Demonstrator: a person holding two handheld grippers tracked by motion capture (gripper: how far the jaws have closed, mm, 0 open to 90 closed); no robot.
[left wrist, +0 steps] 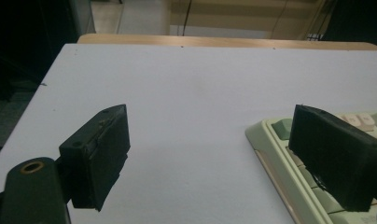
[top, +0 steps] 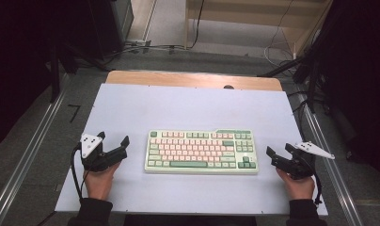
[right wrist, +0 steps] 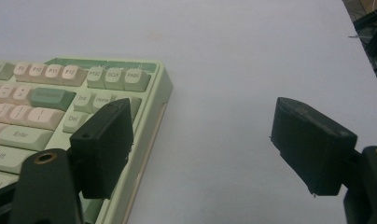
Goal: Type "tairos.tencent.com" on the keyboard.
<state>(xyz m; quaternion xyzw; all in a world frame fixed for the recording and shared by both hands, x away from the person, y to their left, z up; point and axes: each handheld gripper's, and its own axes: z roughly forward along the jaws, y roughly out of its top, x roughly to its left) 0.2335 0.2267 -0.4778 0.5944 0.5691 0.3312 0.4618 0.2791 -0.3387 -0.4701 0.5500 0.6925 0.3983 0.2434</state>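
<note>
Nearest, the left gripper point(top: 114, 141) and right gripper point(top: 278, 151) sit wide open and empty at either end of the keyboard point(top: 201, 151), which lies mid-table point(top: 188, 108). In both gripper views a jaw hides some keys and the frame crops the keyboard.

Keyboard point(left wrist: 289, 158) cut off right, claw-covered.

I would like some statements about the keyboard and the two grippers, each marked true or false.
1. The keyboard lies flat on the white table. True.
2. The left gripper holds the keyboard. False: it is open beside the keyboard's left end, holding nothing.
3. The right gripper is open. True.
4. The keyboard's keys are all black. False: they are pink and green.
</note>
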